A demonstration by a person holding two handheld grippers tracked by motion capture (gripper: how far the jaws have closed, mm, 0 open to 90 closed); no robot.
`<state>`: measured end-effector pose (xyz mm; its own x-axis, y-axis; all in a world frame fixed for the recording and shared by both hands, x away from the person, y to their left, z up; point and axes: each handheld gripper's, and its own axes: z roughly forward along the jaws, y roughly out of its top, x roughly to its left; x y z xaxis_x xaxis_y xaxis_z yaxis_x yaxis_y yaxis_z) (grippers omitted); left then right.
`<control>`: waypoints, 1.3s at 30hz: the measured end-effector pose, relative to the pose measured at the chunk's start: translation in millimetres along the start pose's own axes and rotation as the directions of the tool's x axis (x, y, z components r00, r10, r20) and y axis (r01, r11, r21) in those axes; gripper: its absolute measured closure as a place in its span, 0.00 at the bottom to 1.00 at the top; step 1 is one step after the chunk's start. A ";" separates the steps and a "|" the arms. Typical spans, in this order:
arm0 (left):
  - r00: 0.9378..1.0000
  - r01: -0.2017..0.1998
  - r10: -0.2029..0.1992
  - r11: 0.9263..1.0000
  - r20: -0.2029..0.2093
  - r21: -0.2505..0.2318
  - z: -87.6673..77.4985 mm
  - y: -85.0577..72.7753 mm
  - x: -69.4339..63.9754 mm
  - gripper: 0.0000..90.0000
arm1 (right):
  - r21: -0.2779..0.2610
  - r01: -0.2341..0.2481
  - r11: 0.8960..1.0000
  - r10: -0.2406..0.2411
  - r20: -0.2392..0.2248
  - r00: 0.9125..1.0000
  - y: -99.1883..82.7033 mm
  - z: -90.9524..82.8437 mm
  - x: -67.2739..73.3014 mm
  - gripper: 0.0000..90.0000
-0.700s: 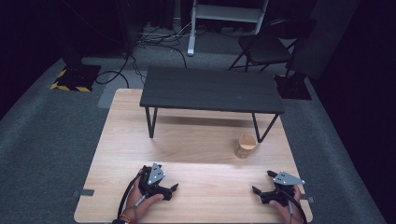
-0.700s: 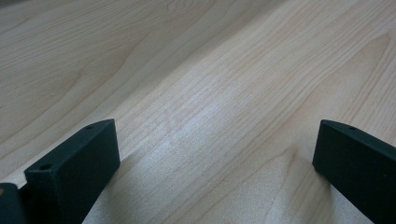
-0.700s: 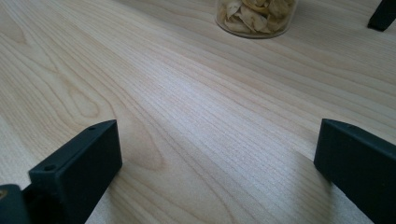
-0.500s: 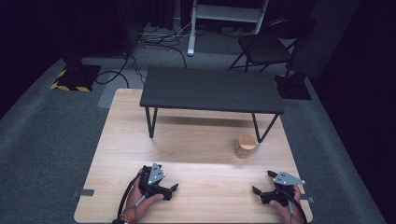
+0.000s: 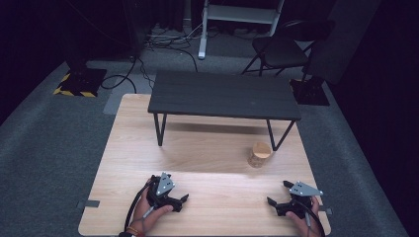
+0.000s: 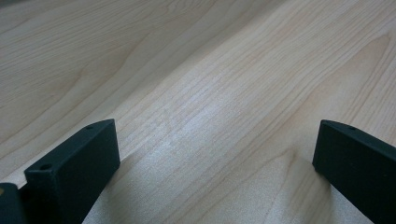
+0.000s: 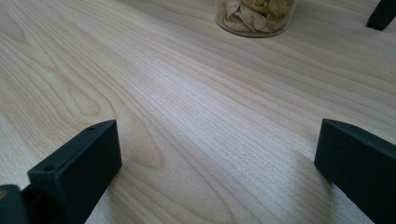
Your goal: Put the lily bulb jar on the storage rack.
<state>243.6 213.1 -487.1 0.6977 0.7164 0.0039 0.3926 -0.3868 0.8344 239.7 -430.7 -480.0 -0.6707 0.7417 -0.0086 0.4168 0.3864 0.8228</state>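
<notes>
High view showed my big wooden table (image 5: pixel 197 148) with a small black bench (image 5: pixel 225 94) standing at its 12 o'clock side. A jar of chips (image 5: pixel 259 154) sat at 1 o'clock from my right gripper (image 5: pixel 279 197), well apart. My left gripper (image 5: pixel 184 200) rested at 7 o'clock. Both grippers were spread wide, holding nothing.

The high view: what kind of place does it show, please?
Probably a recording studio or a lab, not a home. A light wooden table stands on grey carpet, black curtains hang around it, and cables run across the floor by a black and yellow striped stand base. A folding chair waits behind.
</notes>
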 end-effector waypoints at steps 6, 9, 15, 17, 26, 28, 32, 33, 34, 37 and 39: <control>1.000 0.001 -0.001 1.000 0.000 0.000 0.0 0.1 0.1 0.01 | 0.011 -0.004 1.000 0.004 0.044 0.999 5.1 1.6 5.1 0.00; 1.000 0.001 -0.001 1.000 0.000 0.000 0.1 0.1 0.1 0.01 | 0.013 -0.002 1.000 0.002 0.025 1.000 9.5 3.0 1.0 0.01; 1.000 0.001 -0.001 1.000 0.000 0.000 0.1 0.2 0.0 0.01 | -0.020 0.034 0.999 -0.034 -0.002 0.999 27.9 6.9 -4.8 0.01; 1.000 0.001 -0.001 1.000 -0.001 0.000 0.2 0.2 -0.1 0.01 | -0.015 0.061 0.998 -0.061 -0.002 0.998 40.6 10.1 -6.5 0.00; 1.000 0.002 -0.002 1.000 -0.002 -0.001 0.5 0.3 -0.1 0.01 | 0.011 0.084 0.996 -0.084 -0.003 0.996 94.5 29.5 -19.7 0.01; 1.000 0.002 -0.002 1.000 -0.002 -0.001 0.6 0.3 -0.1 0.01 | 0.013 0.071 0.997 -0.071 -0.002 0.997 101.4 33.5 -23.7 0.01; 1.000 0.005 -0.005 1.000 -0.004 0.000 1.0 0.7 -0.2 0.01 | 0.023 0.040 0.999 -0.040 0.002 0.999 114.5 41.3 -29.4 0.01; 1.000 0.007 -0.007 1.000 -0.006 0.000 1.1 0.8 -0.3 0.01 | 0.020 0.027 0.999 -0.027 -0.001 1.000 117.1 43.0 -30.2 0.01; 1.000 0.008 -0.008 1.000 -0.008 0.000 1.2 0.8 -0.5 0.01 | 0.020 0.027 0.999 -0.027 -0.016 1.000 119.7 44.8 -33.1 0.01; 1.000 0.008 -0.008 1.000 -0.008 0.000 1.2 0.8 -0.6 0.01 | 0.025 0.022 0.999 -0.022 -0.026 0.999 127.8 50.6 -35.2 0.01; 1.000 0.008 -0.008 1.000 -0.008 0.000 1.2 0.8 -0.6 0.01 | 0.040 0.028 0.999 -0.028 -0.014 1.000 134.0 56.5 -34.0 0.01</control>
<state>244.2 211.7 -487.1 0.6899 0.7239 0.0016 0.3981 -0.3813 0.8344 353.0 -373.2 -401.6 -0.6907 0.7228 -0.0234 0.4216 0.4287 0.7991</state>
